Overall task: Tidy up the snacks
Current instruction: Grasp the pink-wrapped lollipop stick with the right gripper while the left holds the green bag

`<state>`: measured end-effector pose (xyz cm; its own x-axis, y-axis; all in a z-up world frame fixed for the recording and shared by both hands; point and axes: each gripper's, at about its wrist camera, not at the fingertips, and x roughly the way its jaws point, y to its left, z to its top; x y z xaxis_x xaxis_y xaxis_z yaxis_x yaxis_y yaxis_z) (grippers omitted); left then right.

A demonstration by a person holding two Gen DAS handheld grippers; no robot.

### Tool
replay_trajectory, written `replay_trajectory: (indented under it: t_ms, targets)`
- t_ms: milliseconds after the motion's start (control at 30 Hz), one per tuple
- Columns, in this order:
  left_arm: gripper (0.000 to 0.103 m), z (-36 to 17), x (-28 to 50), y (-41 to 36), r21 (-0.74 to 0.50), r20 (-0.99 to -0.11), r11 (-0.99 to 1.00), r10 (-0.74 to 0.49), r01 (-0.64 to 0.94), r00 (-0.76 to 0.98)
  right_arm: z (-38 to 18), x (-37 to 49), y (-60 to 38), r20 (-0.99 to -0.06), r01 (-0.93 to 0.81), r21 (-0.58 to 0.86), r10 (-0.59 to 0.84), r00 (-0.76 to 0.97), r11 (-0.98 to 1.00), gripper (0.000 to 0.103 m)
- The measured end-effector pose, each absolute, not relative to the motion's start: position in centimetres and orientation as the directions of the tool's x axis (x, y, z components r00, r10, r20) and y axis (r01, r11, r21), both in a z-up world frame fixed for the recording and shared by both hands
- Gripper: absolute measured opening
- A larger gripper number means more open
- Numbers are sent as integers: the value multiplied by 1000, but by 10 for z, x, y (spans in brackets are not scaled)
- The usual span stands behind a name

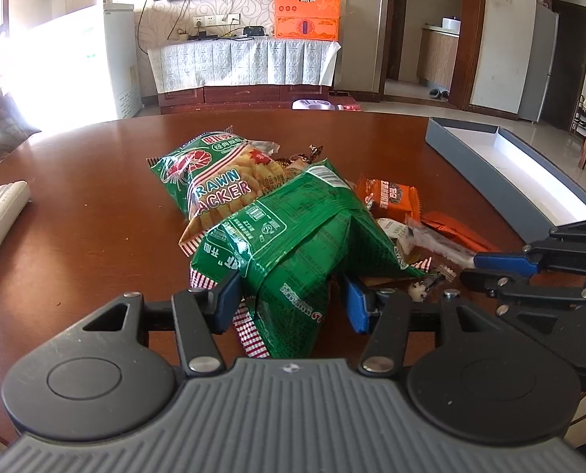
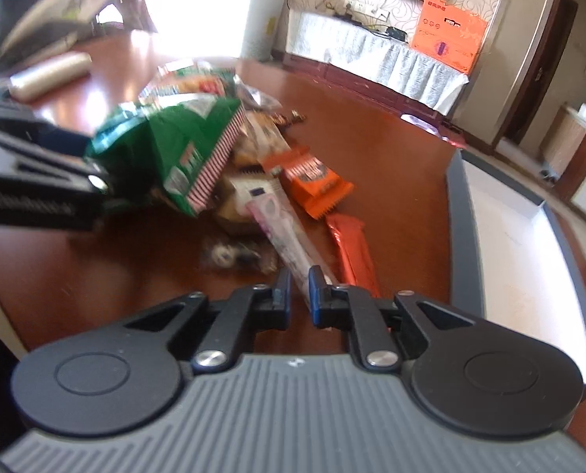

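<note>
While the left gripper (image 1: 291, 299) stands wide apart around the near end of a green snack bag (image 1: 293, 244), its blue fingers flank the crumpled foil without clearly pinching it. That bag leans on a prawn cracker bag (image 1: 210, 181) in the heap on the brown worktop (image 1: 95, 216). Nearly closed, the right gripper (image 2: 300, 289) has a pale pink stick packet (image 2: 281, 228) between its fingers, beside a red bar (image 2: 352, 248) and an orange packet (image 2: 312, 181). A grey box (image 2: 460, 236) lies just right of the pile.

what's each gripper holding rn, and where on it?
Left gripper: green snack bag, straddled at its near end, grip unclear. Right gripper: pink-white stick packet, pinched at its near end.
</note>
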<state>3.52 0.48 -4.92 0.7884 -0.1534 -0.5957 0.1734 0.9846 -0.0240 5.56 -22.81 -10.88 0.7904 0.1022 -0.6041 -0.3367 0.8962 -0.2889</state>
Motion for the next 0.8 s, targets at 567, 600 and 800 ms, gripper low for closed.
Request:
replay_trajectory:
  t_ms: [567, 600, 800]
  targets:
    - [61, -50, 44, 12, -102, -612, 980, -195, 168, 766, -100, 97, -262, -736, -590, -188, 285, 614, 786, 49]
    - [61, -50, 44, 10, -102, -612, 980, -198, 171, 765, -100, 99, -261, -741, -598, -173, 297, 602, 783, 49]
    - [62, -50, 43, 8, -96, -613, 979, -199, 177, 765, -100, 114, -264, -758, -582, -74, 333, 560, 810, 50]
